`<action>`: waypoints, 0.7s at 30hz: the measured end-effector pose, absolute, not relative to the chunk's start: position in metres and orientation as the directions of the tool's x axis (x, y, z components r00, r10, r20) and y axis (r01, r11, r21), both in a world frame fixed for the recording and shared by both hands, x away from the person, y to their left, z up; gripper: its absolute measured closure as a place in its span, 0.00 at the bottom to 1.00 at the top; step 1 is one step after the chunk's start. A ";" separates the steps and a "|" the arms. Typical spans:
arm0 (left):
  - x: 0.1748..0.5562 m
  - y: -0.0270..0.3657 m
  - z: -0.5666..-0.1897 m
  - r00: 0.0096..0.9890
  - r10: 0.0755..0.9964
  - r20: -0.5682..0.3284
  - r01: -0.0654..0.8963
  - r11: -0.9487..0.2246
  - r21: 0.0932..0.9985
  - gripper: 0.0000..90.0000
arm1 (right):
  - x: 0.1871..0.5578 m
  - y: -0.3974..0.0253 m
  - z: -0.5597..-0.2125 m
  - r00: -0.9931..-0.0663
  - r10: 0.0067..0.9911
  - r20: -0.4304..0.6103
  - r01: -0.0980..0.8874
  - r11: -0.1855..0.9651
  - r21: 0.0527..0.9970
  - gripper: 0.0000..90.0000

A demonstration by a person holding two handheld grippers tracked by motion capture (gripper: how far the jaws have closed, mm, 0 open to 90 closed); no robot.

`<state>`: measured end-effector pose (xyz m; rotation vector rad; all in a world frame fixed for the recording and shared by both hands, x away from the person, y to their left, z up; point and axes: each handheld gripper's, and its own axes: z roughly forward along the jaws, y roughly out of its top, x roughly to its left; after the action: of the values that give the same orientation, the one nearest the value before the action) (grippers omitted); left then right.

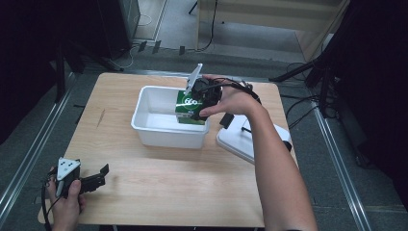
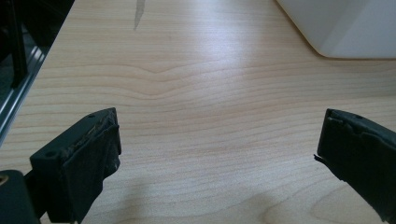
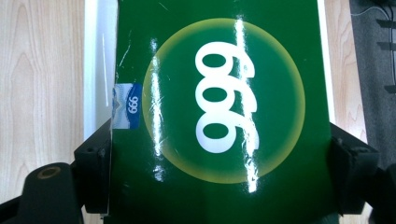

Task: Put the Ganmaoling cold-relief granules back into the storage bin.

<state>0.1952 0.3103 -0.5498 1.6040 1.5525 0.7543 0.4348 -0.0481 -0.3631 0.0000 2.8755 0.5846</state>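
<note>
Pinching a green carton [image 3: 224, 116] by its two sides, the right tool [image 1: 204, 101] has it inside the white tub [image 1: 154, 126] mid-desk [image 1: 159, 192]; the left tool [image 1: 94, 179] sits spread wide at the desk's near left corner, nothing between its jaws.

A lab-style recording space, not a home.

A lone wooden table [image 1: 159, 192] stands on grey carpet between metal floor rails [image 1: 29, 159], ringed by black curtains [image 1: 29, 57], stand legs [image 1: 293, 74] and loose cables [image 1: 298, 103].
</note>
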 end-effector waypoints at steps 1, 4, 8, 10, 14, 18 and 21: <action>0.195 0.310 -0.550 0.083 0.992 -0.095 0.539 0.035 0.842 0.00 | 0.435 -0.048 -0.365 -0.978 0.044 -0.202 -0.039 0.921 0.388 0.19; 0.195 0.310 -0.550 0.085 0.992 -0.093 0.540 0.032 0.841 0.00 | 0.438 -0.047 -0.371 -0.980 0.043 -0.194 -0.035 0.925 0.379 0.19; 0.195 0.310 -0.550 0.087 0.992 -0.095 0.538 0.034 0.842 0.00 | 0.441 -0.048 -0.379 -0.980 0.043 -0.192 -0.033 0.927 0.375 0.19; 0.195 0.310 -0.550 0.087 0.992 -0.095 0.539 0.033 0.842 0.00 | 0.442 -0.048 -0.383 -0.982 0.043 -0.185 -0.030 0.925 0.379 0.18; 0.195 0.310 -0.550 0.086 0.992 -0.095 0.538 0.034 0.842 0.00 | 0.443 -0.048 -0.389 -0.983 0.043 -0.177 -0.027 0.926 0.375 0.18; 0.195 0.310 -0.550 0.086 0.992 -0.095 0.538 0.034 0.842 0.00 | 0.445 -0.047 -0.397 -0.985 0.039 -0.169 -0.027 0.927 0.373 0.18; 0.195 0.310 -0.550 0.087 0.992 -0.094 0.539 0.032 0.842 0.00 | 0.447 -0.047 -0.402 -0.987 0.036 -0.159 -0.027 0.927 0.373 0.18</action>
<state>0.1947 0.3104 -0.5498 1.6054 1.5491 0.7536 0.4468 -0.0473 -0.4023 0.0068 2.9232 0.5698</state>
